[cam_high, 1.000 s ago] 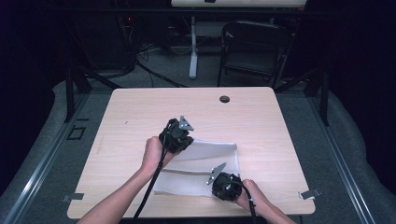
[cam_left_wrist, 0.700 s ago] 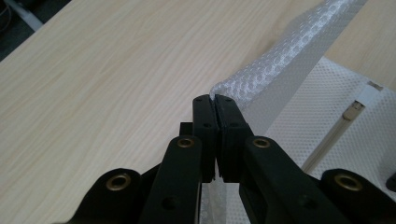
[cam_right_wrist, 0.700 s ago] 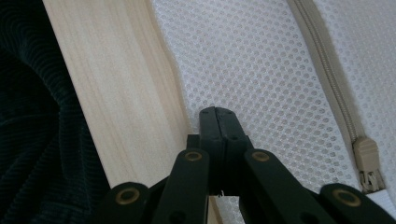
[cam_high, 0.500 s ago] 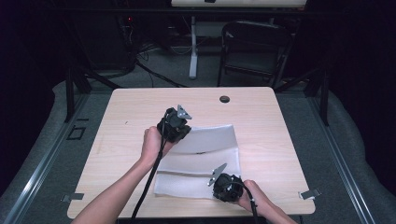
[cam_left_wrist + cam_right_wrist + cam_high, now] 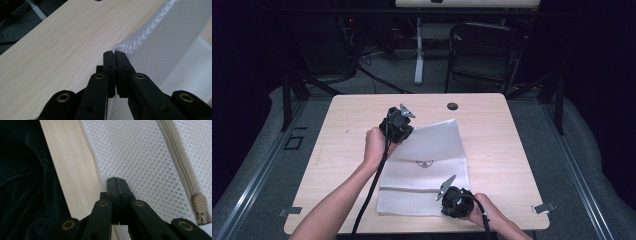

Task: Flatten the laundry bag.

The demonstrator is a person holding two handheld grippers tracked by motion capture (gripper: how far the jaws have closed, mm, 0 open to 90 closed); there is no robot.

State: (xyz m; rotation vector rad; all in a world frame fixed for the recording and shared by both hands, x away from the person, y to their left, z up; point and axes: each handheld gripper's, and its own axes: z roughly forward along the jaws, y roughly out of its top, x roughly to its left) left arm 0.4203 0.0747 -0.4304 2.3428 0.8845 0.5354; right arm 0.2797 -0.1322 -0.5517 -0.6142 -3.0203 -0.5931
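High view: white mesh bag [image 5: 427, 165] flat on wooden table [image 5: 512, 140]

Table [image 5: 342, 165]: light wood, round dark grommet [image 5: 453, 106] near its far edge.
Chair [image 5: 484, 52]: dark, folding, beyond my table.
Floor cables [image 5: 377, 80]: dark, tangled.
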